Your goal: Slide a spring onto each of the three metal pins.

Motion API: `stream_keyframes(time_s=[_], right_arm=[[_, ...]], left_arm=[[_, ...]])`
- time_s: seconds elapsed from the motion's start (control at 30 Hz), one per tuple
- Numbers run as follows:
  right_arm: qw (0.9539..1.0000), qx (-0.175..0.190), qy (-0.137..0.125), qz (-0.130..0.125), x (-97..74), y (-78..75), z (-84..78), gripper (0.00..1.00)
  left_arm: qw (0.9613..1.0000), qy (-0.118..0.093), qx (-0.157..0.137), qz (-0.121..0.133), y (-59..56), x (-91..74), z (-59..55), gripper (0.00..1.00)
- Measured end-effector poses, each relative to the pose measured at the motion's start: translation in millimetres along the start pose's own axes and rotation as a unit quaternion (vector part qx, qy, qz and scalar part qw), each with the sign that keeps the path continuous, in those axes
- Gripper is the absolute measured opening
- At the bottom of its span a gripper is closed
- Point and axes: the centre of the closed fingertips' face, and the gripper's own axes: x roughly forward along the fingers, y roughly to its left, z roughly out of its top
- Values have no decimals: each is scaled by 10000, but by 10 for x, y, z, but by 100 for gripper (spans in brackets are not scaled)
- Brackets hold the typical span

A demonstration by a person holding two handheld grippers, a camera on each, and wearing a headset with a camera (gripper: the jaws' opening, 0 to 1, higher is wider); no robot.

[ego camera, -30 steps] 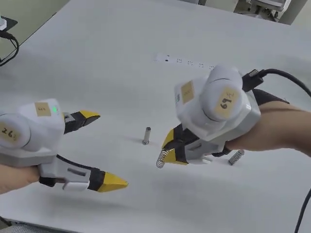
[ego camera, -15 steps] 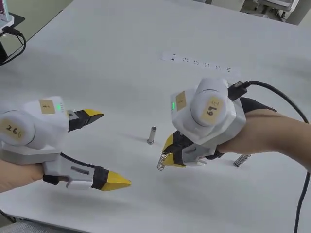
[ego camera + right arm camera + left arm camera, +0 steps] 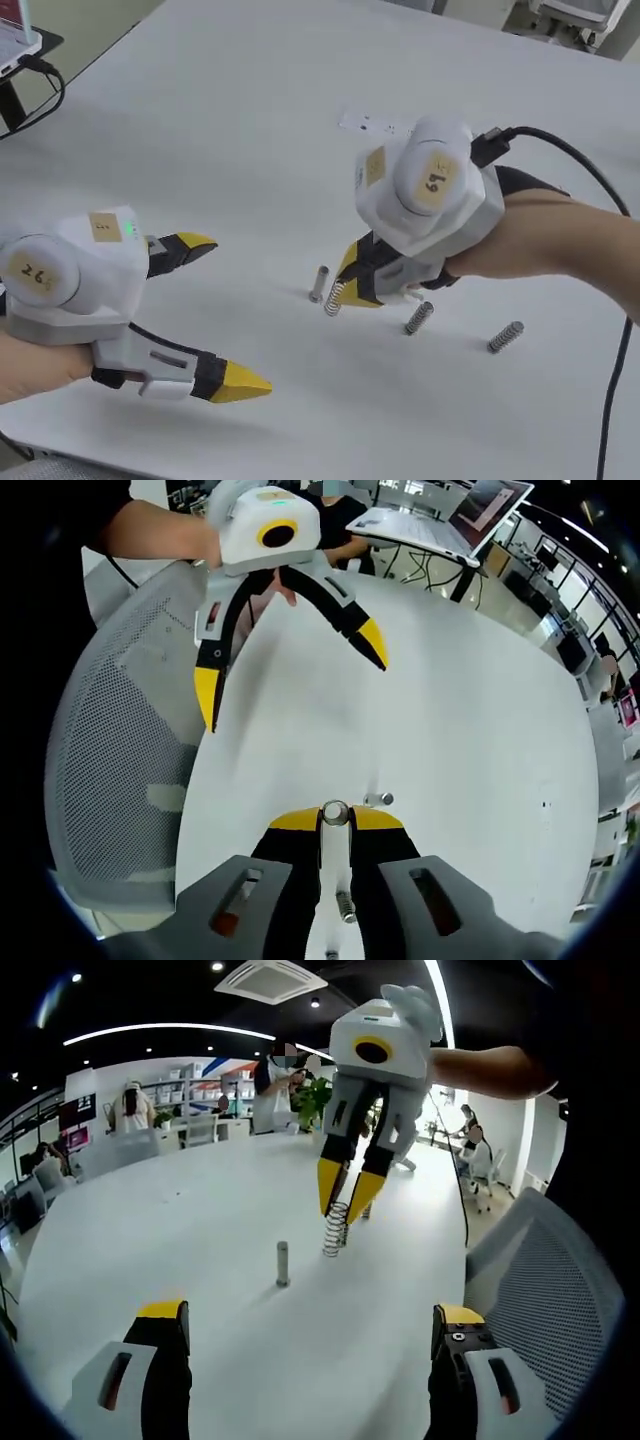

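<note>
Closer than before, the right gripper [image 3: 350,293], jaws clamped on a coiled steel spring [image 3: 333,300], hangs beside the bare upright steel pin [image 3: 319,284]; left gripper [image 3: 232,312] jaws apart; no spring fitted yet.

So it's a big plain white tabletop [image 3: 200,130], matte finish. A short silver metal pin [image 3: 319,284] stands upright on it near the middle. A small coiled grey metal spring [image 3: 419,317] lies near the pin at 4 o'clock, with a second grey coiled spring [image 3: 506,337] farther out the same way. A long flat white power strip [image 3: 375,125] sits well back at 1 o'clock.
</note>
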Motion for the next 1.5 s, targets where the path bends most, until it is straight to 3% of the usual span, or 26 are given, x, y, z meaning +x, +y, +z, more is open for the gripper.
stream_keyframes(time_s=[0.3, 0.53, 0.87, 1.5], right_arm=[[9998, 18, -38, -181, -74, -253, 65, 7], [9996, 72, -59, -254, -65, -365, 90, 7], [9995, 174, 9, -248, 49, -431, 49, 7], [9997, 132, 178, -124, 198, -382, -2, 7]], left_arm=[[10000, -53, 46, -16, 11, -2, 41, 98], [10000, -62, 58, 13, 32, -3, 55, 98], [9999, -113, 36, 69, 60, -19, 74, 98], [10000, -26, -17, 74, 59, -34, 1, 98]])
